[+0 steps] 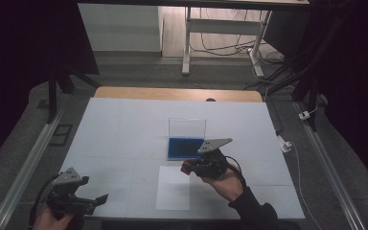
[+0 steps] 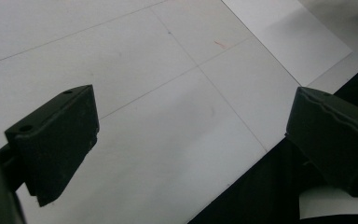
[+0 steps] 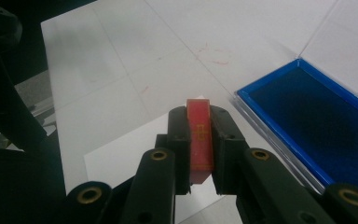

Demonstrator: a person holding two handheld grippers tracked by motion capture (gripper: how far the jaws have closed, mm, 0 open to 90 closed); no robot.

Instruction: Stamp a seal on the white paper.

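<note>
You had the red stamp (image 3: 199, 140) clamped tight in your right gripper (image 1: 191, 167), above the white paper (image 1: 173, 188), beside the open blue ink pad (image 1: 186, 148); pressing onto paper seemingly remained. Your left gripper (image 1: 96, 200) hung wide open, empty, near the tabletop (image 1: 120, 129) edge, with open room around.

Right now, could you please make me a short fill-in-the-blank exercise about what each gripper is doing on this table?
1. The right gripper is shut on a small ____ block.
2. The ink pad with its clear lid raised is coloured ____.
3. The left gripper has its jaws ____, with nothing between them.
4. The white sheet of paper lies ____ the person than the ink pad.

Missing words: red; blue; open; nearer
</note>
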